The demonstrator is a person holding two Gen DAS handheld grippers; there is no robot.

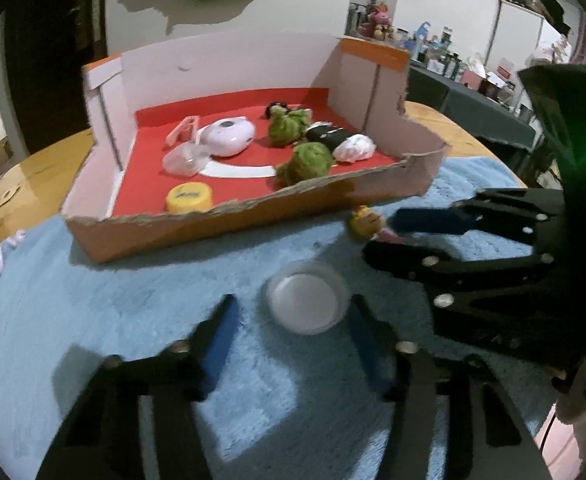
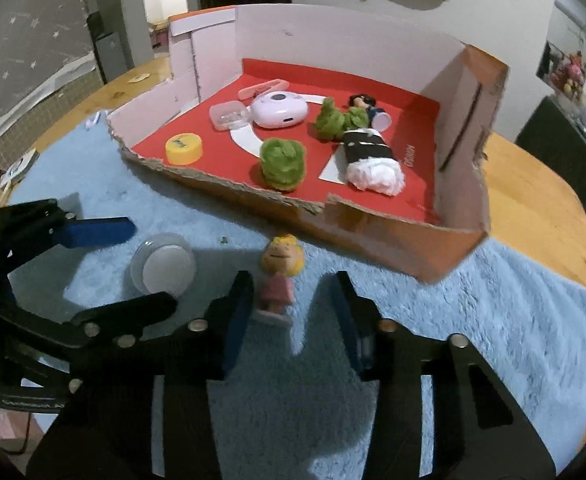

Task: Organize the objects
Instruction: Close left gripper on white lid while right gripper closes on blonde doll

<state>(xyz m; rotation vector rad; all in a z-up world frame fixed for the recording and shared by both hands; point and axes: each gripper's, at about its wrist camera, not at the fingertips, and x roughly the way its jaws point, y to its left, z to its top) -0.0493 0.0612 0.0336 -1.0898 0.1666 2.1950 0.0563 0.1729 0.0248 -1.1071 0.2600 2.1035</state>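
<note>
Blue plush towel (image 2: 493, 320) covers the near part of the wooden table (image 2: 533, 168), and on it, against its far edge, sits a torn cardboard box (image 2: 373, 236) with a red floor. Going from the box's left side to its right: a yellow cap (image 2: 184, 149) near the front left corner, a clear plastic case (image 2: 229, 115) and a pink clip (image 2: 261, 90) behind it, a lilac oval device (image 2: 280, 109) mid-floor, 2 green plush pieces (image 2: 283, 164), then a black-and-white doll (image 2: 371, 156) toward the right wall.

Outside the box, 2 things are left on the towel. On the left lies a small round clear container with a white lid (image 1: 307, 302); the left gripper (image 1: 293, 320) is spread wide with the container sitting between its blue fingertips, not yet pinched. Just right of it, near the box's front wall, stands a blond figurine in a pink dress (image 2: 279, 276). The right gripper (image 2: 289, 308) is also wide open and empty, its left finger close beside the figurine, the right finger well apart from it.

The step in hand looks like a paired pick-up of the last loose items. Next, each gripper would need to close squarely: the left across the container's rim, the right on the figurine's body after centring slightly leftward, then lift over the ragged front wall into the box.
</note>
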